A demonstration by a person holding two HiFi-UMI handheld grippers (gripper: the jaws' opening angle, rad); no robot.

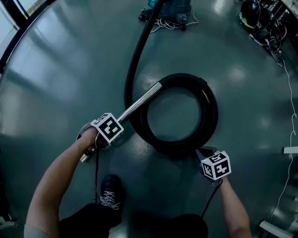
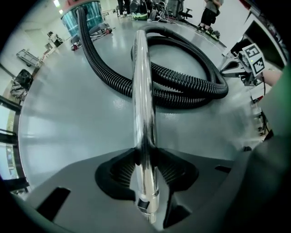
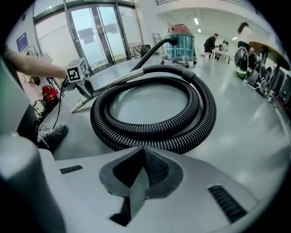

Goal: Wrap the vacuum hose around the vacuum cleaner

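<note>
Vacuum hose [image 1: 209, 114] lies coiled in a loop on the floor [image 1: 56, 69], well apart from the vacuum cleaner [image 1: 172, 5] at the far end, joined to it only by one straight run. None of the hose is wound round the machine yet, so by the look of it the wrapping itself is all ahead of you. Your left gripper [image 2: 144, 152] pinches the metal tube [image 1: 139, 103] at the hose's free end. Your right gripper [image 3: 143, 152], jaws pressed together on nothing, hovers just beside the loop.
</note>
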